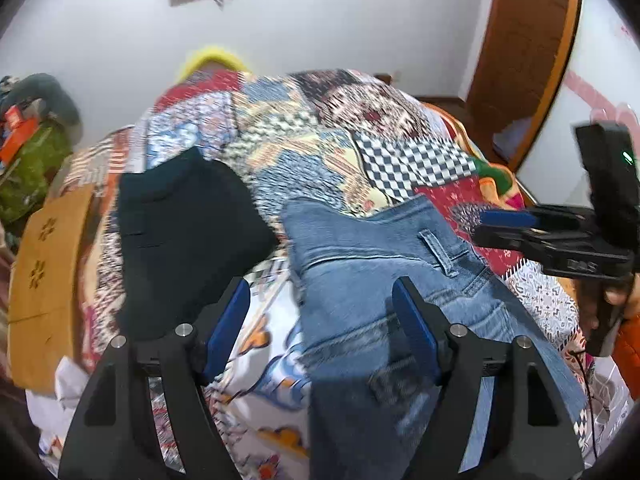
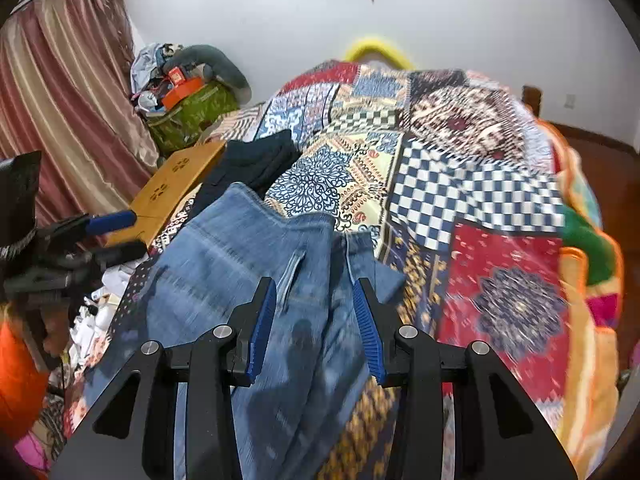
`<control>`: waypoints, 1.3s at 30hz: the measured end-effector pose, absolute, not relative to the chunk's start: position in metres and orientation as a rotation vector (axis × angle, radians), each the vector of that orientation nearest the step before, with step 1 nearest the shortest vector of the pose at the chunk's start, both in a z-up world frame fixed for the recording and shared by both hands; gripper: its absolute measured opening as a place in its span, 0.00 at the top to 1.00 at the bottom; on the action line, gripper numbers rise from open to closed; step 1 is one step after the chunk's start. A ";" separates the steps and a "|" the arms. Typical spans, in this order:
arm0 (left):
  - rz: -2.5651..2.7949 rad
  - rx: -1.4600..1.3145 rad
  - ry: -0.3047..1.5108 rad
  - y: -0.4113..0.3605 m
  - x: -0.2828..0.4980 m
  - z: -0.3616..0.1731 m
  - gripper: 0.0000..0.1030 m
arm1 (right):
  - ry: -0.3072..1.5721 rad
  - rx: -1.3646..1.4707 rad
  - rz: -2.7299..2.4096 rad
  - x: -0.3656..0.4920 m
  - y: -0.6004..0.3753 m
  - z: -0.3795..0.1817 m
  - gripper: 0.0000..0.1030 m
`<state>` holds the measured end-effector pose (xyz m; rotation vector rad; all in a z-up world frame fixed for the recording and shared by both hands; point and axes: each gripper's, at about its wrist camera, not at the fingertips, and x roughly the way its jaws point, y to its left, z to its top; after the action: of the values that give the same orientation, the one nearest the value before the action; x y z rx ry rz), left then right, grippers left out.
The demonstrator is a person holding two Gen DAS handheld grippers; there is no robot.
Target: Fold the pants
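Blue jeans [image 1: 380, 280] lie on the patchwork bedspread [image 1: 304, 148], waistband end away from me, and also show in the right wrist view [image 2: 248, 264]. My left gripper [image 1: 322, 298] is open above the jeans' left edge, holding nothing. My right gripper [image 2: 314, 298] is open over the waist part of the jeans, holding nothing; it also shows at the right of the left wrist view [image 1: 508, 224]. The left gripper also shows at the left of the right wrist view [image 2: 116, 232].
Folded dark pants [image 1: 188, 232] lie left of the jeans, also in the right wrist view [image 2: 256, 160]. A wooden board [image 1: 44, 280] lies at the bed's left side. A green bag [image 2: 192, 112] with clutter stands by the curtain [image 2: 60, 112]. A wooden door [image 1: 524, 52] is at right.
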<state>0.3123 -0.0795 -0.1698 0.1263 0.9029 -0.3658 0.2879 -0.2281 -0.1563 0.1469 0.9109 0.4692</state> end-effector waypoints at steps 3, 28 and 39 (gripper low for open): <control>-0.380 0.150 0.939 -0.090 0.323 -0.185 0.28 | 0.961 0.153 0.482 0.312 -0.222 -0.175 0.65; -0.267 0.278 0.899 -0.101 0.324 -0.201 0.14 | 0.972 -0.026 0.382 0.320 -0.214 -0.177 0.90; -0.308 0.197 0.794 -0.073 0.274 -0.146 0.09 | 0.876 0.024 0.432 0.253 -0.223 -0.115 0.28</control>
<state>0.2745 -0.0727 -0.1457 0.1967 0.7935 -0.3080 0.2529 -0.2234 -0.1146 0.0240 0.8757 0.4317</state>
